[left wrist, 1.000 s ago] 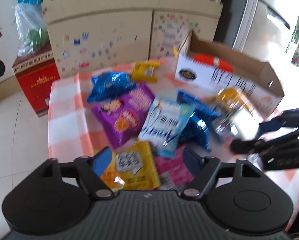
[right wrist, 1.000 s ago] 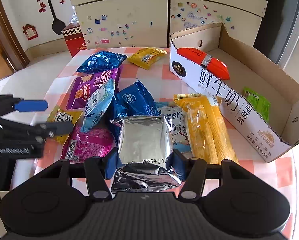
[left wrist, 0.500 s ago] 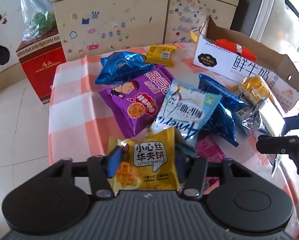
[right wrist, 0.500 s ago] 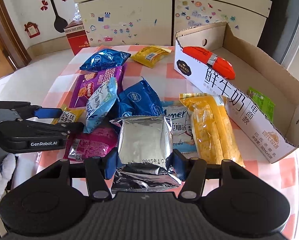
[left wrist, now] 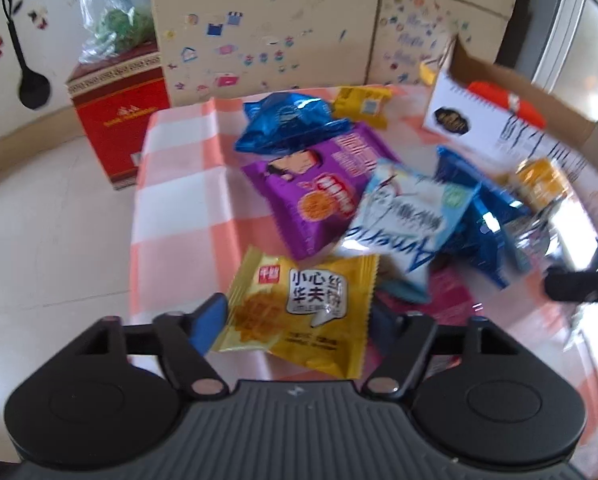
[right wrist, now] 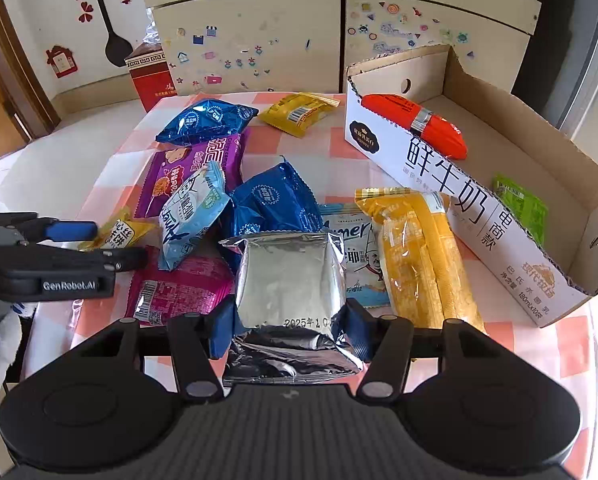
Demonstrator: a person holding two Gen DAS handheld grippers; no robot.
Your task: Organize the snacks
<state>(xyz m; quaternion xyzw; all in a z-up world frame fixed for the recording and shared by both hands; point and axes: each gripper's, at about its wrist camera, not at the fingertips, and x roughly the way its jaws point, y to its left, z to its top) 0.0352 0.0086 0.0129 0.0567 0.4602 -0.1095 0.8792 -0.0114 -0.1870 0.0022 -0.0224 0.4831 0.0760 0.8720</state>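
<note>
A yellow waffle packet (left wrist: pixel 303 312) lies between the fingers of my left gripper (left wrist: pixel 297 316), near the left front of the checked table. The jaws are opening: the blue left pad (left wrist: pixel 209 322) touches the packet's edge, and the packet hides the right finger. The right wrist view shows this gripper (right wrist: pixel 119 240) from the side, around the same yellow packet (right wrist: pixel 117 232). My right gripper (right wrist: pixel 291 328) is shut on a silver foil packet (right wrist: pixel 291 276), held just above the pile. The open cardboard box (right wrist: pixel 439 160) holds a red sausage (right wrist: pixel 415 124) and a green packet (right wrist: pixel 523 204).
Purple (right wrist: pixel 195 168), blue (right wrist: pixel 207 120), pale blue (right wrist: pixel 191 216), pink (right wrist: pixel 179 292) and long yellow (right wrist: pixel 419 256) packets crowd the orange checked cloth (right wrist: pixel 335 148). A small yellow packet (right wrist: pixel 299 114) lies at the back. A red box (left wrist: pixel 119 128) stands on the floor past the table's left edge.
My left gripper sank a little over the yellow waffle packet, narrowed on it half a second ago, and its jaws now stand wider again. The right gripper and silver packet stayed put.
</note>
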